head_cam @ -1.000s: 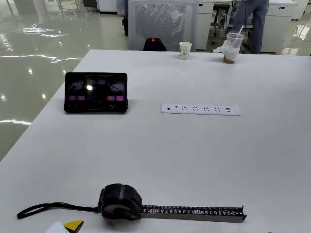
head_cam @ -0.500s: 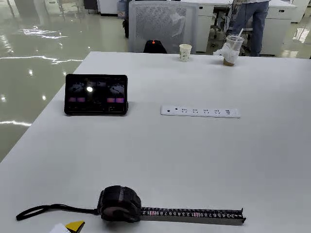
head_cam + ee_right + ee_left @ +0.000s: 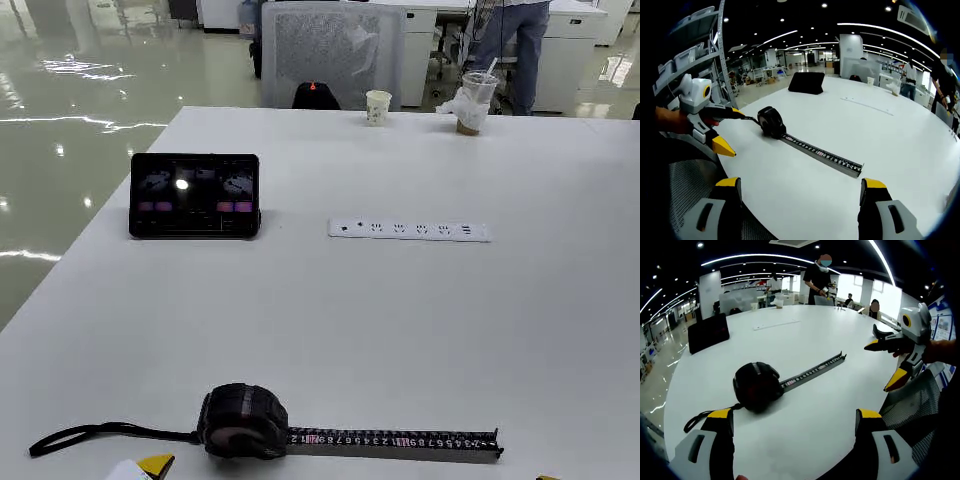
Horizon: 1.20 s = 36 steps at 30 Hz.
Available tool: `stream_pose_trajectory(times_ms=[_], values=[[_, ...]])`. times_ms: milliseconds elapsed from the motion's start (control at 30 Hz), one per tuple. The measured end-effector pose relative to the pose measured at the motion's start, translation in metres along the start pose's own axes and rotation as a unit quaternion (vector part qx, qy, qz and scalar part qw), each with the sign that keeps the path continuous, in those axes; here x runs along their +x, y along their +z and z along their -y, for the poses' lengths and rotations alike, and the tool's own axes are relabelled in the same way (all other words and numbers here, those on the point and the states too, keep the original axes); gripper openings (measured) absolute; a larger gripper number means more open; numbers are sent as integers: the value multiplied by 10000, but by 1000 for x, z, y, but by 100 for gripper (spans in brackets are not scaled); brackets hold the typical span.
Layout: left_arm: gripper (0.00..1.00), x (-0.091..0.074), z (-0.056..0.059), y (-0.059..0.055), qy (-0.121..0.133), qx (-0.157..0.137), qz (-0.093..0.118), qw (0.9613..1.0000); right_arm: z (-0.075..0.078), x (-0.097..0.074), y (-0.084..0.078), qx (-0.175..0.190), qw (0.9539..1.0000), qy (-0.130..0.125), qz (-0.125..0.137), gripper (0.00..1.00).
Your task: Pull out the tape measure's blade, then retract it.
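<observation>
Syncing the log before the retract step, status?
Both open, off the tape: left gripper, right gripper. tape flat on table, blade out. Nothing in the way.

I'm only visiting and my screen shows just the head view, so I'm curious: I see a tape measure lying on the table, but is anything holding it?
Observer: No. The left tool is open, and the tape measure lies on the table ahead of it, untouched.
Visitor: And the other tool?
Observer: The right tool is open too. The end of the blade lies ahead of it, apart from its jaws.
Visitor: What carries them?
Observer: A person's hand wraps the left tool's handle.
</observation>
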<state>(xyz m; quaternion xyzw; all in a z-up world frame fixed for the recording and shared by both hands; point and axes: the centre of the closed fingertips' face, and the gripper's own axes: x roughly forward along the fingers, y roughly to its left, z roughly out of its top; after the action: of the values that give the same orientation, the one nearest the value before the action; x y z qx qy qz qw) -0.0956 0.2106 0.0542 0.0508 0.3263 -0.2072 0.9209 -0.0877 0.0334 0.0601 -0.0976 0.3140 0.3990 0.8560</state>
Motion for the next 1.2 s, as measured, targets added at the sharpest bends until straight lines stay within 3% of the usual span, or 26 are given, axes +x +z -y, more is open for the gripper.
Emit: stream_pose_trajectory(times_ms=[267, 900, 1000, 1200], values=[[98, 4, -7, 0, 130, -79, -25, 9999, 2, 2, 1, -222, 9991, 350, 68, 99], [98, 15, -14, 1, 276, -124, 6, 9995, 13, 7, -4, -704, 9948, 725, 92, 97], [94, 17, -14, 2, 226, -87, -9, 9997, 14, 9, -5, -756, 9940, 787, 81, 96], [97, 24, -19, 7, 256, -32, -3, 9997, 22, 12, -6, -894, 9922, 869, 55, 93]])
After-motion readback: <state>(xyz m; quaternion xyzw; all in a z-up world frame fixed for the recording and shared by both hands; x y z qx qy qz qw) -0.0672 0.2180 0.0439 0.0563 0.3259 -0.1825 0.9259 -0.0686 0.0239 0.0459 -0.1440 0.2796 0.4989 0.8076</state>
